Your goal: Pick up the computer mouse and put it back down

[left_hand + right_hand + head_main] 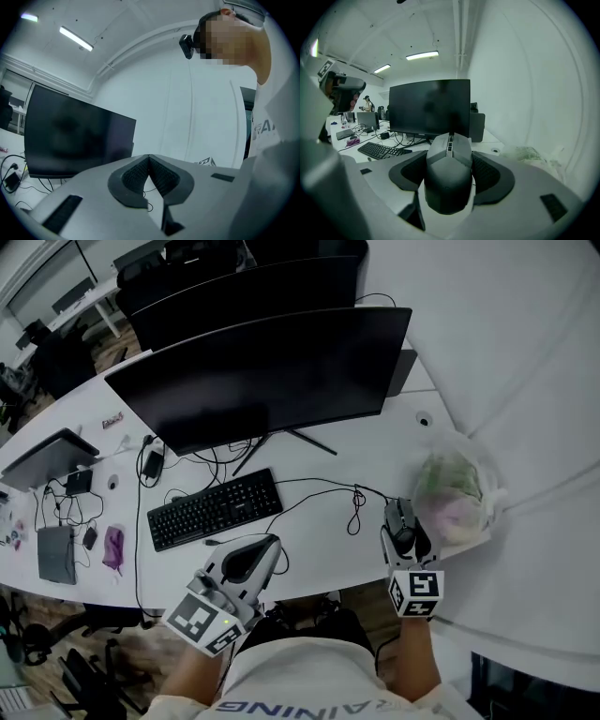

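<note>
The dark grey computer mouse [447,176] sits between the two black pads of my right gripper [450,157], which is shut on its sides. In the head view the mouse [403,529] is near the white desk's [319,549] front edge on the right, with the right gripper [401,519] around it and its cable [354,507] trailing left. I cannot tell whether the mouse touches the desk. My left gripper [266,545] hovers at the desk's front edge below the keyboard. Its jaws meet at the tips, shut and empty, and the left gripper [149,157] points up toward the wall.
A black keyboard [214,509] lies left of centre, with a large black monitor [262,376] behind it. A crumpled plastic bag [455,493] sits just right of the mouse. A laptop [47,457] and small items lie at the far left. Loose cables cross the desk.
</note>
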A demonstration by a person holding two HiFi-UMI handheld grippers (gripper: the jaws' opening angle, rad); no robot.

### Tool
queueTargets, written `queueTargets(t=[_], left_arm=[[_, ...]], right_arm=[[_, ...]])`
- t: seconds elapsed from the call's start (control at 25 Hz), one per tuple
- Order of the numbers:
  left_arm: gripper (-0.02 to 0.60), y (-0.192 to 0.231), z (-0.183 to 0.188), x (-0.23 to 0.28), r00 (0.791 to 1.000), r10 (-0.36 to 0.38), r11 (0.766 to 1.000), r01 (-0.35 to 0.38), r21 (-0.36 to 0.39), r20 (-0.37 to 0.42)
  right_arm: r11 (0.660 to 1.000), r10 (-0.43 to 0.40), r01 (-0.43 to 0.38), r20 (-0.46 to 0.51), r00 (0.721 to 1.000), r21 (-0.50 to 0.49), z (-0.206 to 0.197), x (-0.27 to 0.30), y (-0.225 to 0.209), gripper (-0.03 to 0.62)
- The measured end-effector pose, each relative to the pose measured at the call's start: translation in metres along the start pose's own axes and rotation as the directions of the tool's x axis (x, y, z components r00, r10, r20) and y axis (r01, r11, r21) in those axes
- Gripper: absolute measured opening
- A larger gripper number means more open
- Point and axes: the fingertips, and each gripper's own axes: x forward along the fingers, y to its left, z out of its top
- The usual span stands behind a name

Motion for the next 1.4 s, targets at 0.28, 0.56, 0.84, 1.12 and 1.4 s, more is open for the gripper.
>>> queueTargets(t=[0.28, 0.56, 0.84, 1.12, 1.4], left_arm=[[0.005, 0.0, -0.017, 0.004, 0.999, 0.015, 1.0, -0.016, -0.019, -0.043], [0.005, 0.004, -0.027, 0.005, 0.996, 0.046, 0.998, -0.049, -0.036, -0.071], [0.005, 0.009, -0.037, 0.006, 0.994, 0.059, 0.996, -0.064, -0.056, -0.089], [0.005, 0.012, -0.046, 0.004, 0.992, 0.069, 0.994, -0.078, -0.078, -0.108], [0.005, 0.015, -0.053, 0.002, 0.989, 0.073, 0.992, -0.085, -0.092, -0.125]], right_arm=[[1.0, 0.021, -0.021, -0.1, 0.995, 0.005, -0.049, 0.022, -0.001, 0.301], [0.999, 0.03, -0.037, -0.203, 0.979, -0.03, -0.096, 0.043, 0.002, 0.301], [0.998, 0.043, -0.057, -0.301, 0.953, -0.039, -0.142, 0.057, 0.008, 0.301], [0.998, 0.046, -0.06, -0.374, 0.926, -0.025, -0.177, 0.06, 0.011, 0.301], [0.999, 0.039, -0.045, -0.401, 0.915, -0.005, -0.194, 0.062, 0.012, 0.301]])
